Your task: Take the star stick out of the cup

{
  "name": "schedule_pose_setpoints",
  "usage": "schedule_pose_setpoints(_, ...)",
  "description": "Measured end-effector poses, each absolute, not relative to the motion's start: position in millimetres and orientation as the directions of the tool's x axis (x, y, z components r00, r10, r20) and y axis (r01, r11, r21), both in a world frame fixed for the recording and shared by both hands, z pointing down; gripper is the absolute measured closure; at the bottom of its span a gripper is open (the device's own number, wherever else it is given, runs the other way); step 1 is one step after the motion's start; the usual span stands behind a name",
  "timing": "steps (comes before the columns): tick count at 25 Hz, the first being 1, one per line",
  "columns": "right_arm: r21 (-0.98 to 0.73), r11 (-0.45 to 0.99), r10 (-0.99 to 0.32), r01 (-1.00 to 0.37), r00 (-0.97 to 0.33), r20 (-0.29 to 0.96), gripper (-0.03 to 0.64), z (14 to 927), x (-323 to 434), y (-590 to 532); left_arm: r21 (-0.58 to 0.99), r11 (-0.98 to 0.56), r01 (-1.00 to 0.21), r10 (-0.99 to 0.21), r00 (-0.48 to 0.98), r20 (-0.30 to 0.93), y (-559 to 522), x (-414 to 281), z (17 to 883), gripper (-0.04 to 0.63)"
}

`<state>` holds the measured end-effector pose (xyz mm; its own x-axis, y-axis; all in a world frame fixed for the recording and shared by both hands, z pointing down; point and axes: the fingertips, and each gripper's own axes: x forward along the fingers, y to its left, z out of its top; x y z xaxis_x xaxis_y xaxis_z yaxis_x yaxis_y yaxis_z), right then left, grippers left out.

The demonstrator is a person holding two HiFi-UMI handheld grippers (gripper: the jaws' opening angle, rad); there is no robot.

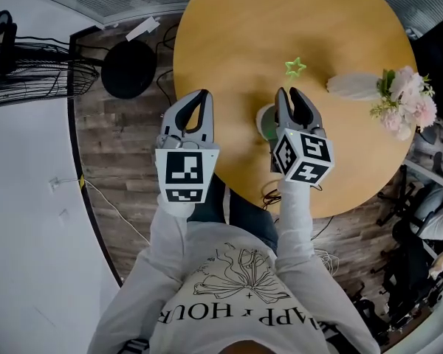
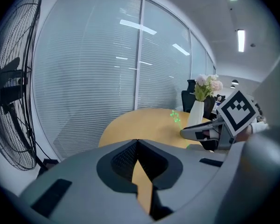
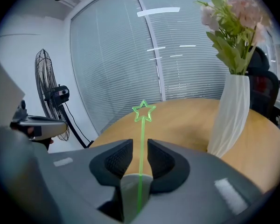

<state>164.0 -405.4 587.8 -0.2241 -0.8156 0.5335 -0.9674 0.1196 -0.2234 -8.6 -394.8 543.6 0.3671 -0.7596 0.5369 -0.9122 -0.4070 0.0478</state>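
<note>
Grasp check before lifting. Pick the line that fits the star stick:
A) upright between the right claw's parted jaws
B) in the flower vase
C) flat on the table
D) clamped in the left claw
A: the star stick rises upright through the right claw, its jaws apart.

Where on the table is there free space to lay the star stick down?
The far half of the table, beyond the star stick, is bare. Also bare is the strip between the left gripper and the cup. It is crowded on the right near the vase, and around the right gripper.
</note>
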Motion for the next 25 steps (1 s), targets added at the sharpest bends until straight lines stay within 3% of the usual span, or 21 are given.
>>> schedule_pose_setpoints(10,-0.206,0.124,-0.807,-0.971,-0.219,0.548,0.591,593.3,164.2,-407.2,0.055,-0.399,-0.915,-0.754,0.362,0.548,-389.9,-7.7,550.8,0.589)
schedule_pose_setpoints(25,-0.214,0.133,-0.840,-0.968,-0.225,0.494,0.592,557.4,160.3,-404.0,0.051,-0.385,-0.922,-0.783,0.355,0.511,-389.4,-13.7,526.6,0.589)
